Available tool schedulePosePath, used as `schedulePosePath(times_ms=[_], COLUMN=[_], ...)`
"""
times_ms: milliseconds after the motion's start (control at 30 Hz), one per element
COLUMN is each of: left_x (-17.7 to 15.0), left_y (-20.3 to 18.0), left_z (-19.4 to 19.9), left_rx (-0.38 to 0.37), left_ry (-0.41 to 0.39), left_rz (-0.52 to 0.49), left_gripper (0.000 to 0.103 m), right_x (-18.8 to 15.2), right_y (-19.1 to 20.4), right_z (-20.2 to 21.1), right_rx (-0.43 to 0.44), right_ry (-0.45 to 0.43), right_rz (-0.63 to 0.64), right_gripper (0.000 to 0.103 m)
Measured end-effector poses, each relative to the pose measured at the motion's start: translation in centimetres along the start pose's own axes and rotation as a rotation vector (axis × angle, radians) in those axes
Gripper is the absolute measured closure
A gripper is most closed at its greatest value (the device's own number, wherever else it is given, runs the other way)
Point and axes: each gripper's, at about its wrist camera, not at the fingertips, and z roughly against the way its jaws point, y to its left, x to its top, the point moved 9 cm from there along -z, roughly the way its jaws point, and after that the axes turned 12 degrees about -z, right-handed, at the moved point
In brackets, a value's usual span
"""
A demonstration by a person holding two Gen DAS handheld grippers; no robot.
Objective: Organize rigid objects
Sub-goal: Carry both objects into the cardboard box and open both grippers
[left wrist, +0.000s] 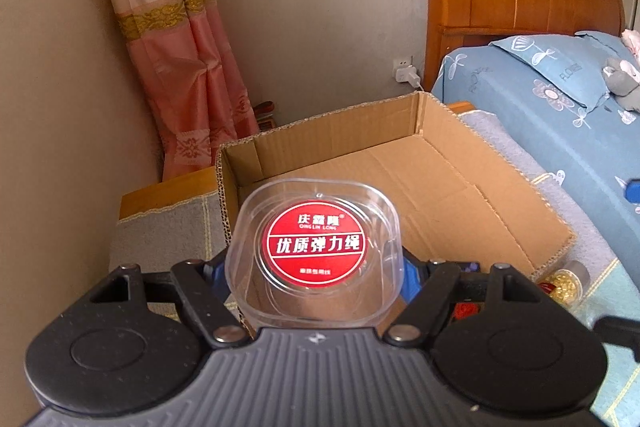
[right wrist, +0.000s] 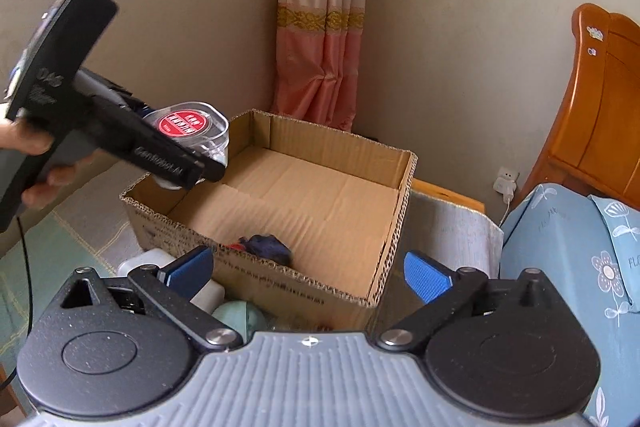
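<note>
My left gripper (left wrist: 314, 267) is shut on a clear plastic case (left wrist: 314, 251) with a round red label. It holds the case above the near left corner of an open cardboard box (left wrist: 436, 163). In the right wrist view the left gripper (right wrist: 200, 147) and the case (right wrist: 188, 129) hang over the box's (right wrist: 304, 195) left rim. A dark blue item (right wrist: 266, 247) lies inside the box by its near wall. My right gripper (right wrist: 308, 273) is open and empty, just in front of the box's near wall.
The box stands on a cloth-covered low table (left wrist: 168, 231) beside a bed with a blue cover (left wrist: 552, 131). A gold-filled jar (left wrist: 568, 279) and red item lie by the box's right corner. A white object (right wrist: 152, 261) and a pale green ball (right wrist: 238, 315) lie before the box.
</note>
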Motion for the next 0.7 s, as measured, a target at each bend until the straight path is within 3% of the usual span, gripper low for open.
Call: schedulePosePath(times_ms=[133,200,400,700], left_x=[-0.3,-0.5,-0.9,-2.0], left_y=[0.2,0.5,1.2,0.6], left_z=[-0.7,-0.8,0.7,4.4], left_rx=[0.006,0.019,0.017,0.039], left_ry=[0.013,0.011,0.002,-0.006], left_rz=[0.007,0.031,0.087,0.072], left_gripper=[0.024,0.006,0.005,0.003], right_x=[-0.4,-0.5,-1.3,-3.8], right_y=[0.1,-0.1,-0.7,-0.6], right_z=[0.7,1.0,1.4,2.3], right_rx=[-0.012,-0.014,-0.026,-0.044], right_ry=[-0.003,-0.003,0.008,0.03], right_rz=[-0.004,-0.012,-0.051,-0.093], right_gripper=[0.0,0.0,0.0,0.0])
